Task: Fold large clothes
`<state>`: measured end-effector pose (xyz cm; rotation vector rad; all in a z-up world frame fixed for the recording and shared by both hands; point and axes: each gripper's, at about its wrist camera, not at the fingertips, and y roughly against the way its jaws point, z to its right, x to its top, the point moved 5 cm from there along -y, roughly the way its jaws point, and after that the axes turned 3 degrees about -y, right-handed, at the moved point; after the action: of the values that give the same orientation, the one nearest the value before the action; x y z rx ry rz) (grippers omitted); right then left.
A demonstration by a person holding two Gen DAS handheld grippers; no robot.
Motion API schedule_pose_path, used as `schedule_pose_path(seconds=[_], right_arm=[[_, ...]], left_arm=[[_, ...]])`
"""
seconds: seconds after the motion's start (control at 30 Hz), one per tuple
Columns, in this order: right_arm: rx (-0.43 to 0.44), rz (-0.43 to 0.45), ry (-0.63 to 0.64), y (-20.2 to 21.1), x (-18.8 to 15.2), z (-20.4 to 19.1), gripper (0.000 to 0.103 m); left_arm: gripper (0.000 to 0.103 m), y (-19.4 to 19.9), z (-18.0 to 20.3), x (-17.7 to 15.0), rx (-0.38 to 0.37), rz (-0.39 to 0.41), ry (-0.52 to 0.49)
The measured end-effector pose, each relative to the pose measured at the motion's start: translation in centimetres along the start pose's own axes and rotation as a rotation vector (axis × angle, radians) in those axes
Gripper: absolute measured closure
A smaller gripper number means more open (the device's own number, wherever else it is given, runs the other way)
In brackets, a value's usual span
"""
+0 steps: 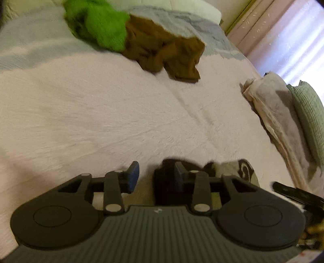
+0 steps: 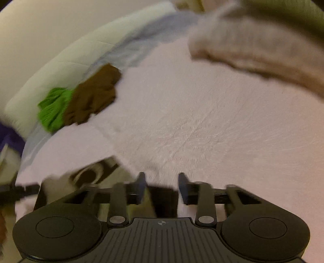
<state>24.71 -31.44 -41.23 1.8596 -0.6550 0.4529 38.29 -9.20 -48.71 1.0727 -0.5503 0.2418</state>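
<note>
Jaws of both the left gripper [image 1: 155,176] and right gripper [image 2: 162,187] stand apart, empty; the brown garment [image 1: 162,52] lies crumpled far ahead across the bed [image 1: 101,113], beside green cloth [image 1: 97,24], nearer neither hand clearly.

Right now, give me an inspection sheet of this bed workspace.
Surface: pale pink bedspread, lightly creased, with a grey-blue cover beyond it.
Job's things: crumpled brown garment touching a crumpled green garment at the far side; a patterned dark and pale cloth lies just under the claws.
Clutter: folded beige cloth and a pale green textured cloth stacked at the right edge.
Grippers: left claw open, nothing gripped; right claw open, nothing gripped.
Cables: nothing seen.
Surroundings: white pillow at the far end; pink curtains with daylight behind.
</note>
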Motion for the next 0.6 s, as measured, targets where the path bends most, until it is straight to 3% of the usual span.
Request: schedule_pose_path(seconds=[0.17, 0.27, 0.3, 0.37, 0.47, 0.6], right_arm=[[0.056, -0.036, 0.249, 4.0, -5.3, -5.1, 0.068], [-0.016, -0.114, 0.320, 1.1, -7.7, -5.5, 0.068], [-0.055, -0.130, 0.330, 0.2, -8.2, -4.7, 0.068], [-0.150, -0.161, 0.303, -0.7, -8.4, -2.6, 0.068], [-0.118, -0.163, 0.155, 0.9, -7.2, -0.6, 0.068], [-0.109, -0.192, 0.095, 3.4, -6.6, -2.3, 0.064]], left_arm=[[0.073, 5.5, 2.7, -5.1, -0.047, 0.014, -0.097], [0.072, 4.6, 4.1, -8.5, -0.025, -0.040, -0.182], [0.068, 3.9, 4.2, -9.2, 0.007, -0.052, -0.217], [0.064, 2.6, 3.6, -9.8, 0.079, -0.083, -0.241], [0.063, 3.3, 2.1, -8.7, 0.085, -0.117, -0.141], [0.057, 6.1, 2.6, -8.4, 0.201, -0.201, -0.194]])
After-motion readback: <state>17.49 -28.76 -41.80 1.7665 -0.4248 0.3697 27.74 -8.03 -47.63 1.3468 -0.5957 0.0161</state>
